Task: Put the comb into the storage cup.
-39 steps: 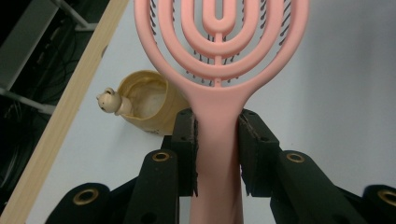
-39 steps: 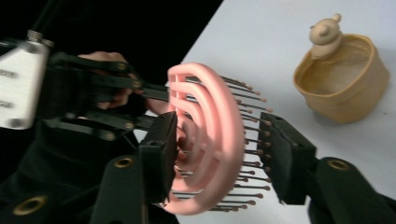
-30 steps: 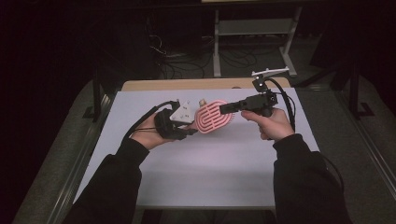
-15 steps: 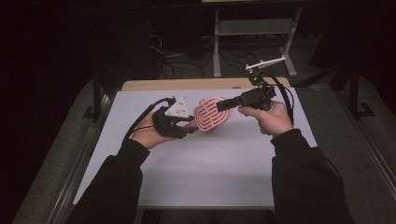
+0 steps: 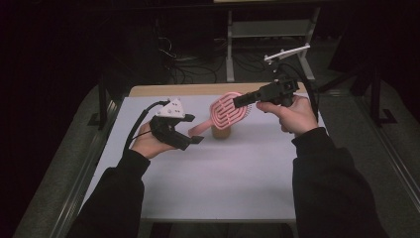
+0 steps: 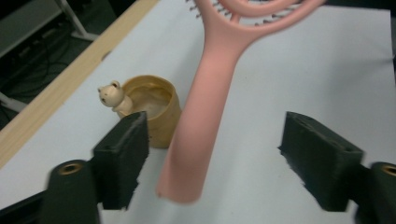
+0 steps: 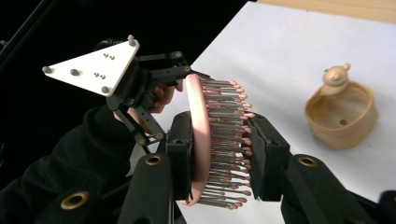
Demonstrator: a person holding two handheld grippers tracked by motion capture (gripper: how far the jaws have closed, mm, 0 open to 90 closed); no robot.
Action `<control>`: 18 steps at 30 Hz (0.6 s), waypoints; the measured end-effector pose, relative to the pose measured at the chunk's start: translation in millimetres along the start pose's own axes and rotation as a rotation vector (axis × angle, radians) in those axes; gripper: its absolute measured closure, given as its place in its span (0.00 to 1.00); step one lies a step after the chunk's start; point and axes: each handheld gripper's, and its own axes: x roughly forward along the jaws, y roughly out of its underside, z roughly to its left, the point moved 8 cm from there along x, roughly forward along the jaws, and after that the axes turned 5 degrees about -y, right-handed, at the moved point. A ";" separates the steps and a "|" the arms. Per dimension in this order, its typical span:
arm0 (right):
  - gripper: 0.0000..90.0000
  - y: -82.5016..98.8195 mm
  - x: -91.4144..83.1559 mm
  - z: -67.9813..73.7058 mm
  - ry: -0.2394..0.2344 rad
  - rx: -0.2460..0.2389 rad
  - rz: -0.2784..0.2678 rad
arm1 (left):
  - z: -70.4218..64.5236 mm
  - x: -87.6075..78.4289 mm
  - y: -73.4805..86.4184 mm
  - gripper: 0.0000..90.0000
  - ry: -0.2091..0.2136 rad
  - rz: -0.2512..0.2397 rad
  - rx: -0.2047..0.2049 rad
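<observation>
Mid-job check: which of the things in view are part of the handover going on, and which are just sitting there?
In the job:
- pink hairbrush, its head clamped in the right tool
- left tool, whose jaws have just been opening and now stand clear of the brush handle between them

Lying about:
- small tan cup with a bear figure, standing on the table

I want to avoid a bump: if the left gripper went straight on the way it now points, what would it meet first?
Most likely the pink hairbrush: its handle hangs between the open fingers of the left gripper, untouched. The small bear cup stands farther on, a little to one side; how far is hard to judge.
</observation>
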 end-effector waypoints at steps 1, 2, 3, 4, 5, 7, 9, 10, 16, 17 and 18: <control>0.71 -1.6 -2.4 0.6 0.007 -0.001 -0.002 | 0.7 -1.7 0.9 0.23 0.003 -0.006 -0.004; 0.71 -3.3 -4.9 1.0 0.015 -0.005 -0.004 | 1.3 -3.0 2.1 0.21 0.003 -0.010 -0.005; 0.71 -5.0 -7.4 1.6 0.024 -0.007 -0.007 | 2.0 -4.0 3.1 0.18 -0.001 -0.011 -0.004; 0.71 -6.3 -9.2 2.1 0.029 -0.009 -0.010 | 3.2 -5.4 4.5 0.18 -0.004 -0.016 -0.012; 0.71 -8.6 -12.1 2.8 0.036 -0.010 -0.014 | 4.7 -6.4 5.8 0.17 -0.009 -0.018 -0.019; 0.71 -12.1 -16.6 3.6 0.046 -0.013 -0.018 | 7.5 -8.5 8.6 0.15 -0.015 -0.025 -0.041; 0.71 -15.7 -21.0 4.1 0.053 -0.013 -0.023 | 10.2 -9.4 12.1 0.11 -0.011 -0.027 -0.068; 0.71 -17.6 -23.2 4.2 0.058 -0.013 -0.027 | 11.1 -9.7 14.3 0.09 -0.009 -0.024 -0.078; 0.71 -27.1 -35.6 5.3 0.083 -0.016 -0.050 | 15.1 -13.4 22.1 0.02 -0.007 -0.042 -0.123; 0.71 -28.3 -37.5 5.8 0.086 -0.016 -0.051 | 15.8 -13.9 22.6 0.01 -0.009 -0.046 -0.126; 0.71 -29.7 -39.1 6.0 0.091 -0.016 -0.054 | 16.4 -14.4 23.2 0.00 -0.008 -0.047 -0.130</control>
